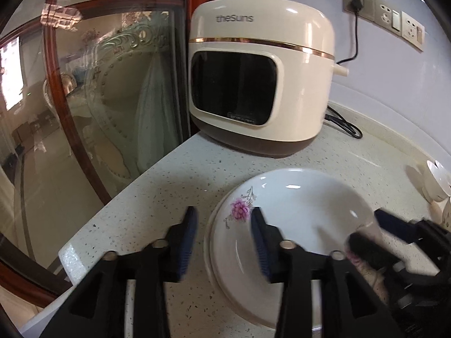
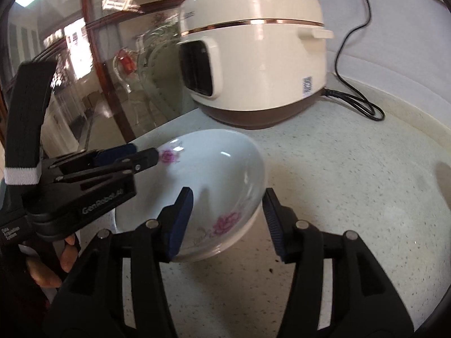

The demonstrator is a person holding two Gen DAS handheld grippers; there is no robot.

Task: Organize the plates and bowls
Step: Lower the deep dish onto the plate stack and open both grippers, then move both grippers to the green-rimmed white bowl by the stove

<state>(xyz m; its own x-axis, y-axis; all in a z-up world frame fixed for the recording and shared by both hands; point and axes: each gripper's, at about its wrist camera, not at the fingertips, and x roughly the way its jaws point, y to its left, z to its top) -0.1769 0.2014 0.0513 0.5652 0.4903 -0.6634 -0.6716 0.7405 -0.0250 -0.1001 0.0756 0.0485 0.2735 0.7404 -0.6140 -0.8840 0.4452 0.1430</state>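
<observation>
- Spreading under both jaws, the speckled pale bench (image 1: 174, 180) carries everything; its left edge meets a glass door with a dark red frame (image 1: 84, 146).
- Standing well ahead of both jaws, a cream rice cooker (image 1: 262, 67) with a brown base sits at the back of the bench, its black cord (image 1: 345, 125) trailing to a wall socket (image 1: 356, 1).
- A white bowl (image 1: 296, 214) with pink flowers lies tilted on a white plate (image 1: 210, 256), ahead of and between the two sets of jaws.
- The left gripper (image 1: 222, 242) has released jaws: its right finger reaches over the bowl's near rim, its left finger hangs over bare bench, and neither pad presses the bowl.
- The right gripper (image 2: 228, 222) also has spread jaws, which straddle the bowl's rim from the opposite side; whether its left pad touches the bowl I cannot tell.
- A small white dish (image 1: 437, 180) sits far right of the left jaws.
</observation>
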